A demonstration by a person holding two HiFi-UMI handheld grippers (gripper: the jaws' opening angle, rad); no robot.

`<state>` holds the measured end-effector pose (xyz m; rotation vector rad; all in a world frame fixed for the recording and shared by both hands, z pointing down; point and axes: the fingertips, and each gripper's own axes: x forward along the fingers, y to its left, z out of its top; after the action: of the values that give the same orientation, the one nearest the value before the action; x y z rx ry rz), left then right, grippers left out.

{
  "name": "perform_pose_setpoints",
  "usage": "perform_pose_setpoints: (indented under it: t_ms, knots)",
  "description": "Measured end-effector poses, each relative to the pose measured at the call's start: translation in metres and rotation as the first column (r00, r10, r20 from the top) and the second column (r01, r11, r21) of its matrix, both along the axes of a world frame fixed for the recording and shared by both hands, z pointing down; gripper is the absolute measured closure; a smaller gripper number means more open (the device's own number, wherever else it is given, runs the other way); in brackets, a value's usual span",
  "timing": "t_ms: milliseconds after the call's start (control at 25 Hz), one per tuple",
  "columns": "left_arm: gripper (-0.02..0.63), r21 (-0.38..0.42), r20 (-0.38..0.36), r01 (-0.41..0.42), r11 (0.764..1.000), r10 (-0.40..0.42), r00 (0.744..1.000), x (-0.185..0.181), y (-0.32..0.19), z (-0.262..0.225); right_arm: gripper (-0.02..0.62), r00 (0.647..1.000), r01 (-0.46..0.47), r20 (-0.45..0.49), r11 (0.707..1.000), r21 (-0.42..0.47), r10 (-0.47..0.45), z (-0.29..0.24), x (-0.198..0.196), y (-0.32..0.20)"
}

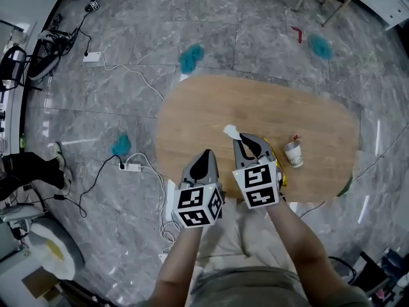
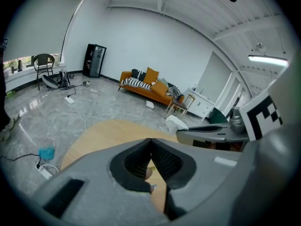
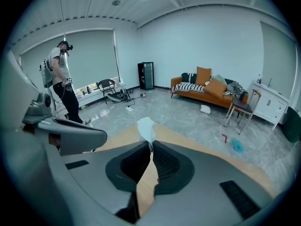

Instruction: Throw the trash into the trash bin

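Note:
A crumpled white tissue (image 1: 231, 132) hangs over the oval wooden table (image 1: 198, 107), pinched at the tips of my right gripper (image 1: 239, 138). In the right gripper view the tissue (image 3: 146, 127) sticks up from the shut jaws of the right gripper (image 3: 151, 147). My left gripper (image 1: 206, 153) is beside it, over the table's near edge. In the left gripper view its jaws (image 2: 150, 141) meet at the tips with nothing between them. A small paper cup (image 1: 294, 153) stands on the table to the right of my right gripper.
Teal scraps (image 1: 190, 56) (image 1: 319, 46) (image 1: 120, 144) lie on the grey marble floor around the table. A power strip with cables (image 1: 131, 167) lies left of it. A white round container (image 1: 52, 251) stands at lower left. A person (image 3: 60, 81) stands by the window.

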<state>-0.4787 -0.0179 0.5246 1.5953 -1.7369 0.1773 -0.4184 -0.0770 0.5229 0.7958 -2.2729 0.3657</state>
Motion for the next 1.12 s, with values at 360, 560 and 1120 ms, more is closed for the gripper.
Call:
perform_pose_setpoints:
  t_ms: [360,560,1120]
  knots:
    - [0.597,0.018,0.004,-0.021,1.0,0.021,1.0,0.023,0.009,-0.037,0.574,1.0,0.0,0.013,1.0,0.01,0.0,-0.036,0.018,0.012]
    - [0.596,0.031,0.013,-0.034,0.999,0.034,0.999,0.031,0.018,-0.061,0.574,1.0,0.014,0.008,0.999,0.035,-0.014,-0.06,0.027,0.021]
    - [0.596,0.046,0.035,-0.113,0.993,0.111,0.993,0.077,0.04,-0.121,0.574,0.999,0.013,0.035,0.999,0.042,-0.014,-0.117,0.069,0.053]
